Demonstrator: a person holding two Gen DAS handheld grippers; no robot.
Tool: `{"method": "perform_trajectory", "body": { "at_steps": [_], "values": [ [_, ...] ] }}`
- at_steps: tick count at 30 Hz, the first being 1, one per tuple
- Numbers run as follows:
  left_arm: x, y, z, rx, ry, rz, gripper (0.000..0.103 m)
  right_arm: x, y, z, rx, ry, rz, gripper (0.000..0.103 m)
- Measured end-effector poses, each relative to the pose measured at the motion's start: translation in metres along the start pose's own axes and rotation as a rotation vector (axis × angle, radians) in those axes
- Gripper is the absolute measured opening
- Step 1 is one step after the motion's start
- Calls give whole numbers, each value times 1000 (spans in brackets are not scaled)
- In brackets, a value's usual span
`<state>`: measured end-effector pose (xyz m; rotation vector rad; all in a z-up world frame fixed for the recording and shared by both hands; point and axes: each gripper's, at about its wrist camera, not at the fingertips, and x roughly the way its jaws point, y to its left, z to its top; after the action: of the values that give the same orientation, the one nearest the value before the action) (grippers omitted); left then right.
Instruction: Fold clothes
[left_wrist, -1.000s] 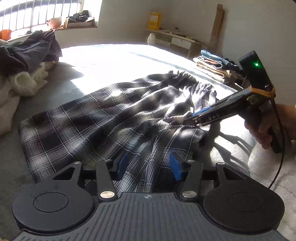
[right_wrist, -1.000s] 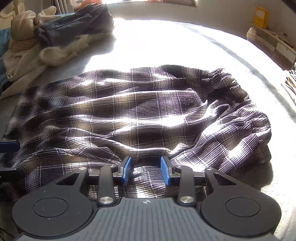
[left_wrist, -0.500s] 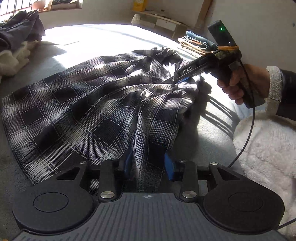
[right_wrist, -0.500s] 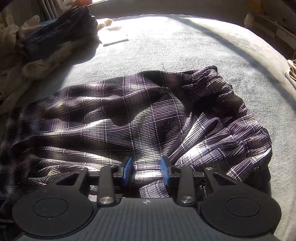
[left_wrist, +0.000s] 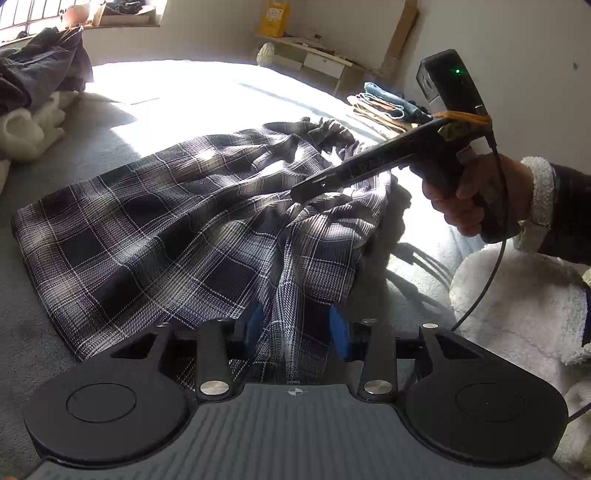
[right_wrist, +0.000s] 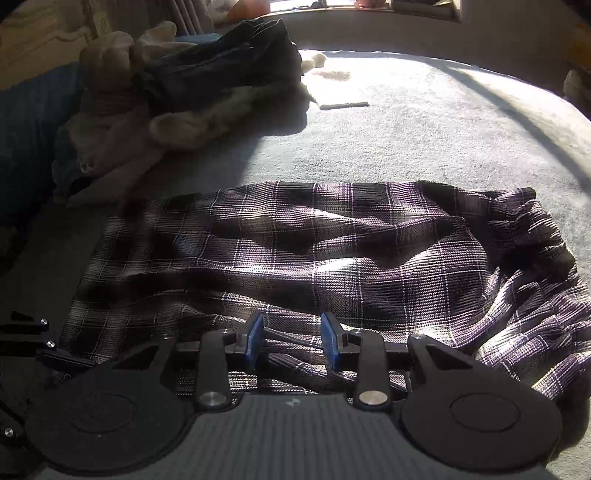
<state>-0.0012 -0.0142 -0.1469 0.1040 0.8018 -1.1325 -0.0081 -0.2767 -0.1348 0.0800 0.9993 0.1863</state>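
On the grey bed (right_wrist: 424, 122) the plaid garment (left_wrist: 155, 236) lies partly spread, its near edge lifted. Over the last second both claws have raised and drawn that edge, so cloth now bunches at the right: probably a fold underway. Left claw (left_wrist: 297, 326) holds a hanging pleat; right claw (right_wrist: 291, 338) grips rumpled hem. Only the left view shows the hand (left_wrist: 469, 199) and folded stack (left_wrist: 384, 107); only the right shows the unfolded heap (right_wrist: 177, 92).

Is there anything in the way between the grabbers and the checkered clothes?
Nothing visible is. The plaid garment already bunches between the blue pads of the left gripper, and the right gripper has cloth between its pads too. The pile of clothes lies well clear.
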Motion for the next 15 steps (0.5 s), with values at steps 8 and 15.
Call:
{"method": "perform_trajectory", "body": {
  "at_steps": [8,15],
  "values": [
    [31,6,23,-18,-68,-11,40,-4,7,-19,-18,78,-38,36],
    [56,12,13,-73,23,-87,39,-21,2,-2,54,9,51,37]
  ]
}}
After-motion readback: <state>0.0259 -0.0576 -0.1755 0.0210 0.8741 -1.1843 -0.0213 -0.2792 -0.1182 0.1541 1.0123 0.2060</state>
